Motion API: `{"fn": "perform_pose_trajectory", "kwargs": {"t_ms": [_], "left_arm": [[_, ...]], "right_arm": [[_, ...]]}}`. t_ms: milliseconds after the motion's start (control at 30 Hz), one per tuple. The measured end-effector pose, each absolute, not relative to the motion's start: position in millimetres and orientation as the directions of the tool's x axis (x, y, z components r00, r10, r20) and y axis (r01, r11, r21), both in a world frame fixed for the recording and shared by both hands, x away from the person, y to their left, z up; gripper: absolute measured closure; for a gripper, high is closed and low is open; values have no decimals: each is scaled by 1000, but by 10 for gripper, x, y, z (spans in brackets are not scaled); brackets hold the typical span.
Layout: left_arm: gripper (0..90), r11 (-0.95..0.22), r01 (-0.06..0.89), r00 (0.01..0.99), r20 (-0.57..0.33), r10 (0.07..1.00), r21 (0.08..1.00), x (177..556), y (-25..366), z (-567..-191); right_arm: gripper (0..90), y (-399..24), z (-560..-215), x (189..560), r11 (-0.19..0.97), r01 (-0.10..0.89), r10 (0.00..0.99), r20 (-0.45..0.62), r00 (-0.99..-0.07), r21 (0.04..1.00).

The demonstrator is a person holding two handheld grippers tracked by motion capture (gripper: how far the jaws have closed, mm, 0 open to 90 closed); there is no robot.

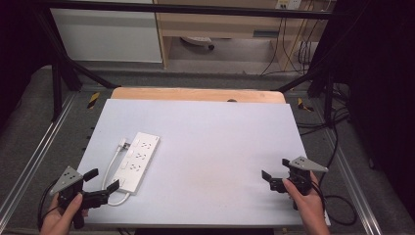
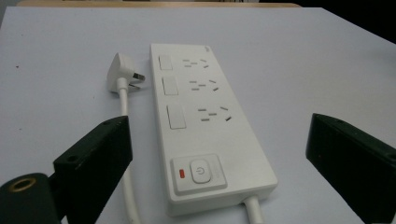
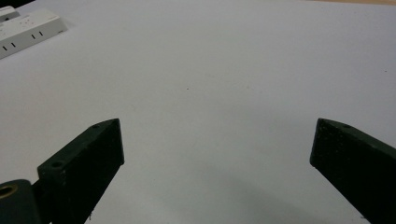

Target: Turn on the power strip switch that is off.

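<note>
Lying flat at near left of the white table (image 1: 205,147), white power strip (image 1: 138,160); rigid, light, smooth plastic; likely best pinched across its long sides. Plug (image 2: 122,70) on limp cable. Left gripper (image 1: 101,186), right gripper (image 1: 275,174): jaws spread, empty.

White power strip (image 2: 210,126) with a red-marked switch (image 2: 198,171) on a pale lavender-white table (image 1: 220,147).

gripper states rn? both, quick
Left gripper: open, holding nothing, jaws spread either side of the power strip.
Right gripper: open, holding nothing, over bare table.
</note>
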State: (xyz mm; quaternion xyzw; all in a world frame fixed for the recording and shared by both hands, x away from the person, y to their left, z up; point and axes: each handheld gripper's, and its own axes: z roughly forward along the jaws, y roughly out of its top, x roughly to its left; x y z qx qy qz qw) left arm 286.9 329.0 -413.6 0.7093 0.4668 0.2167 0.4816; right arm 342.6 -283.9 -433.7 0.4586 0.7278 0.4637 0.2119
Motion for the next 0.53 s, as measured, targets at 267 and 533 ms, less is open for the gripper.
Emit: {"fn": "perform_pose_trajectory", "kwargs": {"t_ms": [267, 533], "left_arm": [[70, -184, 472, 477, -74, 876, 862, 2868, 3214, -4291], [70, -194, 480, 468, -62, 882, 855, 2890, 3176, -4347]], "right_arm": [[32, -2839, -4363, 3436, 158, 483, 869, 111, -482, 861], [36, -2792, -4477, 3487, 196, 526, 884, 84, -461, 828]]}}
